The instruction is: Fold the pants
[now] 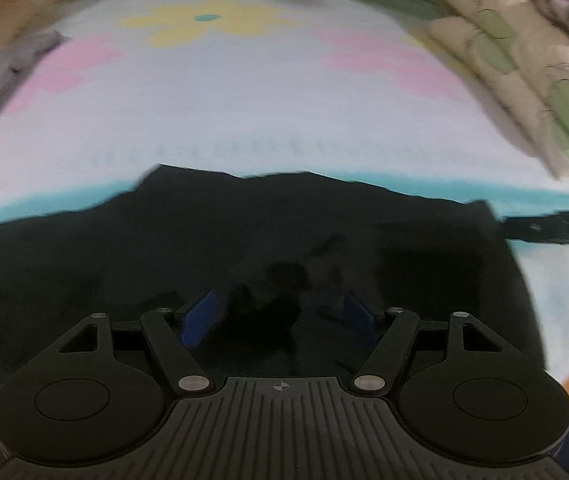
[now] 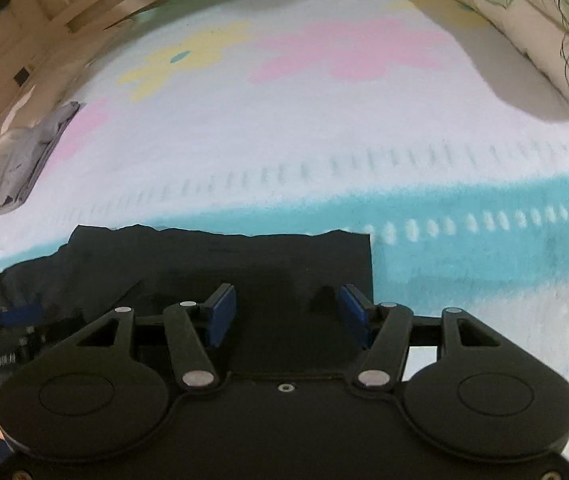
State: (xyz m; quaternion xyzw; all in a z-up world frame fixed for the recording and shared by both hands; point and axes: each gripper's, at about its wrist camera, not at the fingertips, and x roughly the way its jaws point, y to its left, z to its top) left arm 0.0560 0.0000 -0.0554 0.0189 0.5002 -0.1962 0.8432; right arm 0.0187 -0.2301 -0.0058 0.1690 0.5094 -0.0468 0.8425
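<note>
On floral blanket (image 2: 324, 140): black pants (image 2: 220, 264) | pillows (image 2: 544, 20) beyond | both grippers' fingers (image 1: 200, 320) wide

Bed (image 2: 324, 128) with floral blanket, several items on top.
Black pants (image 2: 212, 264) lie flat at near edge across the teal stripe; grey cloth (image 2: 24, 160) bunched at left edge; pillows (image 1: 524, 68) with green print along right side.

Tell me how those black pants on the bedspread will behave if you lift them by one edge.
The black pants lie flat with a wavy far edge and creases, so they will likely droop limply rather than hold shape. The layers may slide apart when lifted. On the fuzzy bedspread, pushing would probably bunch them rather than slide them.
</note>
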